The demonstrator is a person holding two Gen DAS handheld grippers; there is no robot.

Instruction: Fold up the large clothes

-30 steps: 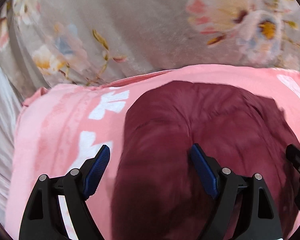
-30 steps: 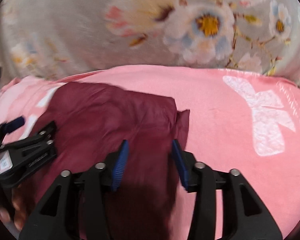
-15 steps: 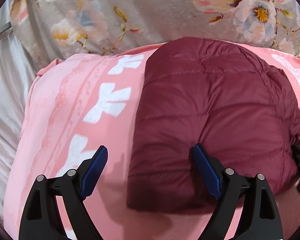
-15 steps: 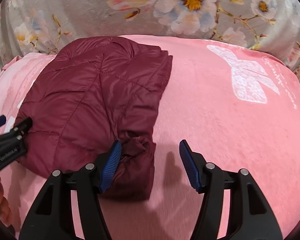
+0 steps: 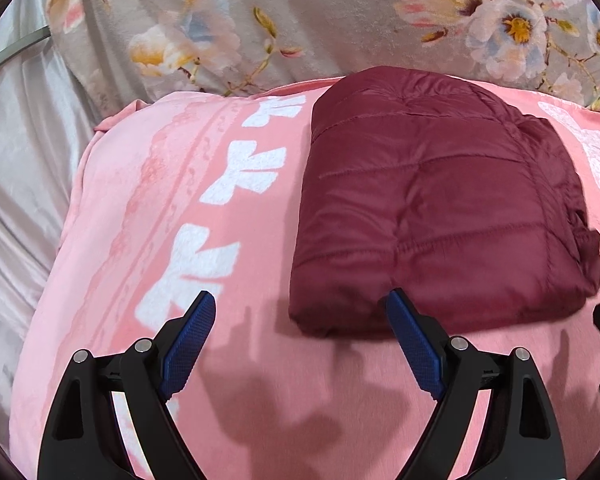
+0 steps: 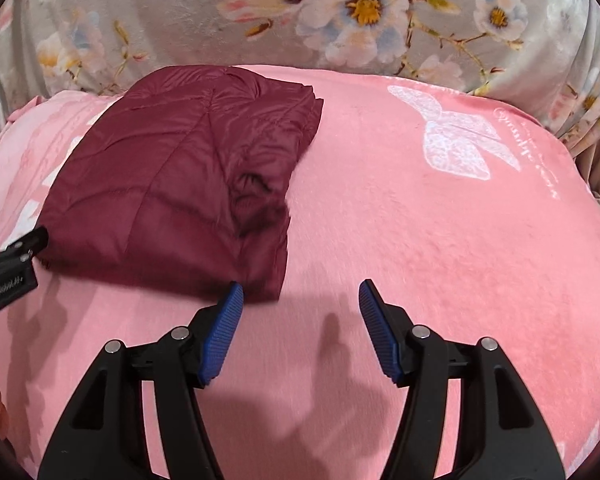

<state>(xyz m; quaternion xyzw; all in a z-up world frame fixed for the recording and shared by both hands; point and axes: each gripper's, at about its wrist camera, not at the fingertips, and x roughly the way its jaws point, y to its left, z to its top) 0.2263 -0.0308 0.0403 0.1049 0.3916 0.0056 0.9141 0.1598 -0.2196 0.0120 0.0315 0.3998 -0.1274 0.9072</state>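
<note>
A dark red quilted jacket (image 5: 432, 208) lies folded into a thick rectangle on a pink blanket (image 5: 148, 208). In the right wrist view the jacket (image 6: 180, 184) sits at the upper left, with a rumpled edge on its right side. My left gripper (image 5: 300, 308) stands open just in front of the jacket's near left corner, nothing between its blue pads. My right gripper (image 6: 300, 300) is open too, hovering over bare blanket (image 6: 440, 248) beside the jacket's near right corner. The left gripper's tip (image 6: 8, 256) shows at the left edge of the right wrist view.
A grey floral cover (image 5: 340, 20) rises behind the pink blanket. Grey sheet (image 5: 16, 160) falls away on the left. White bow prints (image 5: 240, 176) run along the blanket's left part, and a white butterfly print (image 6: 456, 136) lies at the right.
Both grippers have drawn back from over the jacket toward the near side. The folded jacket now lies whole ahead of them. The right gripper's fingers stand wider apart than before.
</note>
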